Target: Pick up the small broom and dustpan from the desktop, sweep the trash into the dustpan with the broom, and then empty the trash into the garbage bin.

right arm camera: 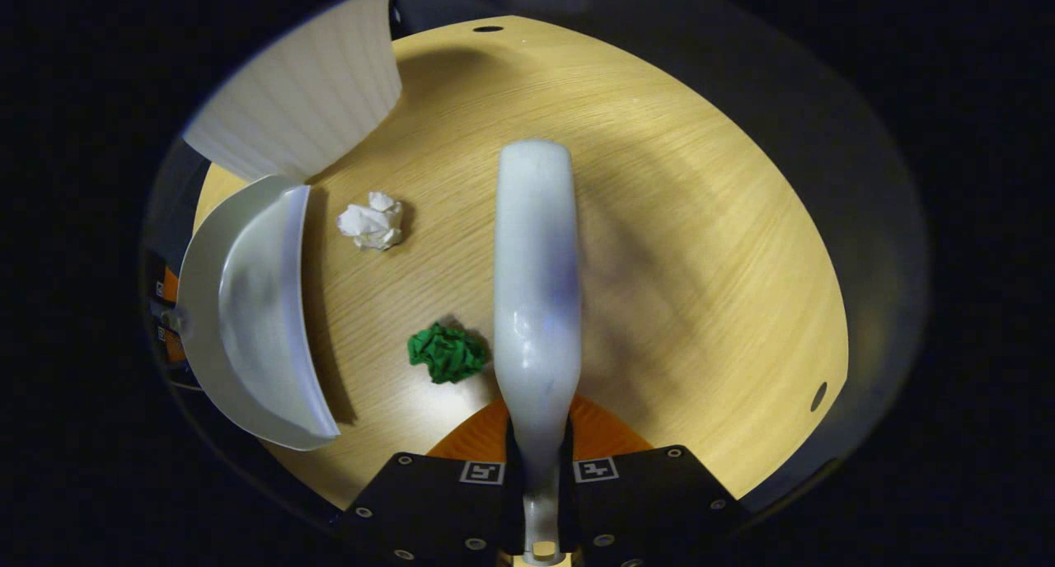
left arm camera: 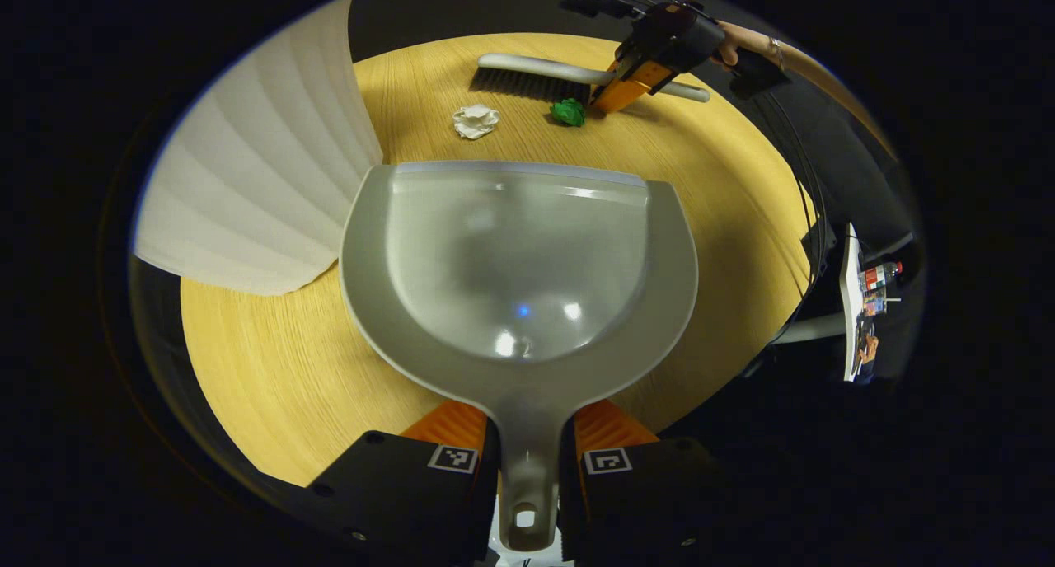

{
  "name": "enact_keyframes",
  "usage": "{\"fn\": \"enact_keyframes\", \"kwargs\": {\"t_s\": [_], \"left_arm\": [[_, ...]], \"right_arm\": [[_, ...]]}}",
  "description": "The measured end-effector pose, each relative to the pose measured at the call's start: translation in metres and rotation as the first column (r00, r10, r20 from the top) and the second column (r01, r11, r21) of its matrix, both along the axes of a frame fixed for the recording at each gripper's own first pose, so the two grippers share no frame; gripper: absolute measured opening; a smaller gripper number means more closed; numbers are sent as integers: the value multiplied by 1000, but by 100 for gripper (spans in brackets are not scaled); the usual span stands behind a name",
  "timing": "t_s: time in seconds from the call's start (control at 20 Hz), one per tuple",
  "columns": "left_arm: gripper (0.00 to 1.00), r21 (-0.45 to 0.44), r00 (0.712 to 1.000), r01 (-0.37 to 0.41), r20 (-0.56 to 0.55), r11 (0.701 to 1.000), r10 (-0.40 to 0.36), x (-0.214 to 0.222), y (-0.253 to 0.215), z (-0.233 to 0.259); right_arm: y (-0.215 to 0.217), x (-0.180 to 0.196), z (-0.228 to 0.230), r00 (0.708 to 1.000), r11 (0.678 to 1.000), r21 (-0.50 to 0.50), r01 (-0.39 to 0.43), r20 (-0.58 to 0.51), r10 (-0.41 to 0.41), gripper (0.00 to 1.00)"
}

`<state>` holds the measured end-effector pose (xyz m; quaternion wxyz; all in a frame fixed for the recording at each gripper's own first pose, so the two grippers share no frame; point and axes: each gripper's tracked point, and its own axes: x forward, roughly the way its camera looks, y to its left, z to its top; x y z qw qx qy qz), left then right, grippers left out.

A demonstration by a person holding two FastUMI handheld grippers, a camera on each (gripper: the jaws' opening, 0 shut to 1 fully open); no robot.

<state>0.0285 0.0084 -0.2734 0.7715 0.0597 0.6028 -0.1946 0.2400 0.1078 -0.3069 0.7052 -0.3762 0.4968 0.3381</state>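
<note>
On the surface: a round wooden surface (left arm camera: 742,188) is seen, carrying the dustpan, the broom and two scraps of trash.
Left hand-held gripper: the left hand-held gripper (left arm camera: 527,460) is seen at the bottom of the left gripper view, its two fingers closed onto the dustpan's handle from either side.
Dustpan: the grey dustpan (left arm camera: 519,262) is held out ahead of the left hand-held gripper, its open edge turned towards the trash; in the right gripper view it is seen at the left, near the edge of the surface.
Right hand-held gripper: the right hand-held gripper (right arm camera: 540,468) is clamped on the broom's handle, which passes between its two fingers; in the left gripper view it is seen at the far side, gripped by a hand (left arm camera: 729,48).
Broom: the broom (right arm camera: 536,303) is held over the surface, its pale back seen from above in the right gripper view; its dark bristles (left arm camera: 527,83) are seen in the left gripper view.
Green trash: a crumpled green scrap (right arm camera: 447,353) is lying just beside the broom, between it and the dustpan.
White trash: a crumpled white scrap (right arm camera: 372,221) is lying farther along, between the dustpan's edge and the broom, apart from both.
Bin: a white ribbed bin (left arm camera: 255,180) is seen beside the surface, next to the dustpan.
</note>
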Motion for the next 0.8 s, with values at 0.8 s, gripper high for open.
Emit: {"fn": "enact_keyframes", "kwargs": {"t_s": [0.8], "left_arm": [[33, 17, 1000, 14, -2, 1000, -14, 1, -4, -12]], "right_arm": [[24, -58, 2, 940, 970, 59, -237, -236, 244, 16]]}}
